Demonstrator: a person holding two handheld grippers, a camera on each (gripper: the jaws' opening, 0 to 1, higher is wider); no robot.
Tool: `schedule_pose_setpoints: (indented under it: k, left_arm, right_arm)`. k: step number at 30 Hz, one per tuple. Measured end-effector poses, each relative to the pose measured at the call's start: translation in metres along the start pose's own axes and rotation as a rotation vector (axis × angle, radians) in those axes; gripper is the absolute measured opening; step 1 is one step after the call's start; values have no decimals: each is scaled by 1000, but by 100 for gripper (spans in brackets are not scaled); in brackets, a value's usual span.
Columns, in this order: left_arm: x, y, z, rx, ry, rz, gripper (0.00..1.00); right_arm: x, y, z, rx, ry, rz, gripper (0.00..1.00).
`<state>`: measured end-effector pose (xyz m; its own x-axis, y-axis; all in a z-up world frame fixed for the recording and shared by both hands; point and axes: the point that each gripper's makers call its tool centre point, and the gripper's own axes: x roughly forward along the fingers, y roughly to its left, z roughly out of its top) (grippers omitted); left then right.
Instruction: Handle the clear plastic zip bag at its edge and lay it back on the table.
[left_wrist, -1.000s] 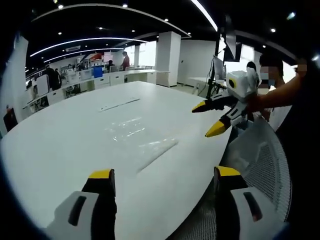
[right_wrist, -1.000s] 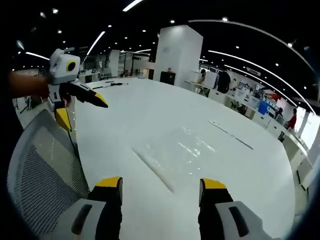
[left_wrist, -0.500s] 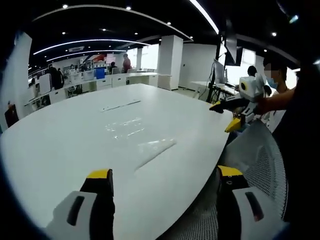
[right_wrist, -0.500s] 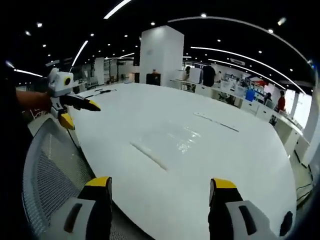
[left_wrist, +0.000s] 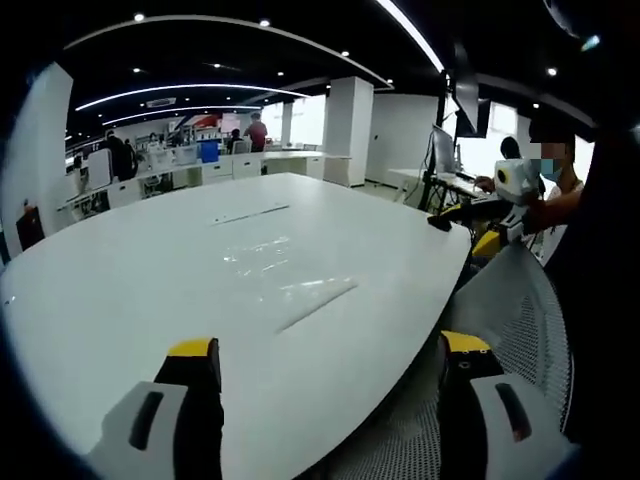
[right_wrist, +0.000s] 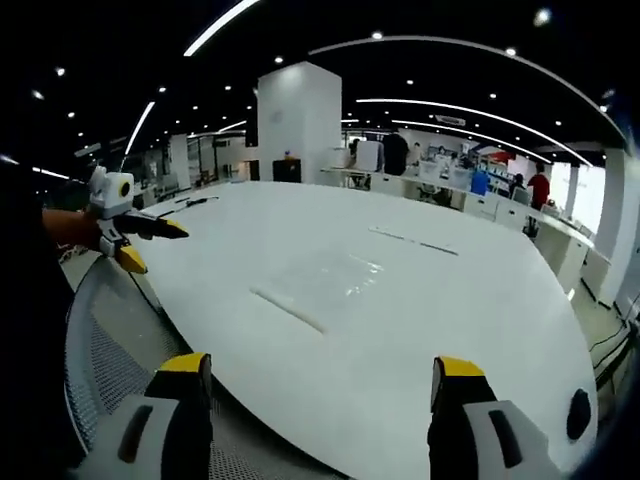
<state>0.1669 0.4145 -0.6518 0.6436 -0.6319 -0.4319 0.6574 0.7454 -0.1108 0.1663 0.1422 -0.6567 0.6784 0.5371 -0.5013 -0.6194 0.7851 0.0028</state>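
Note:
The clear plastic zip bag (left_wrist: 290, 272) lies flat on the white table (left_wrist: 120, 290), its zip edge nearest me. In the right gripper view the bag (right_wrist: 325, 285) rests mid-table, hard to see but for its glints. My left gripper (left_wrist: 325, 355) is open, hanging over the table's near edge, well short of the bag. My right gripper (right_wrist: 312, 372) is open too, held back from the table (right_wrist: 470, 290). The right gripper (left_wrist: 480, 222) appears at the right of the left gripper view, open; the left gripper (right_wrist: 135, 240) appears at the left of the right gripper view, open.
A mesh office chair (left_wrist: 515, 320) stands against the table's near edge, its back (right_wrist: 110, 350) below my jaws. A thin dark strip (left_wrist: 248, 212) lies farther across the table. Desks, a white pillar (right_wrist: 295, 120) and several people are in the background.
Both grippers have drawn back from the table and apart, so the bag looks smaller and the chair fills more of each view. The bag has stayed flat on the table.

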Motion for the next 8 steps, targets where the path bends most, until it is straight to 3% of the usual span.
schedule_pose_setpoints:
  k: [8]
  left_arm:
    - [-1, 4, -6, 0, 22, 4, 98]
  right_arm:
    - [0, 4, 0, -5, 1, 6, 100]
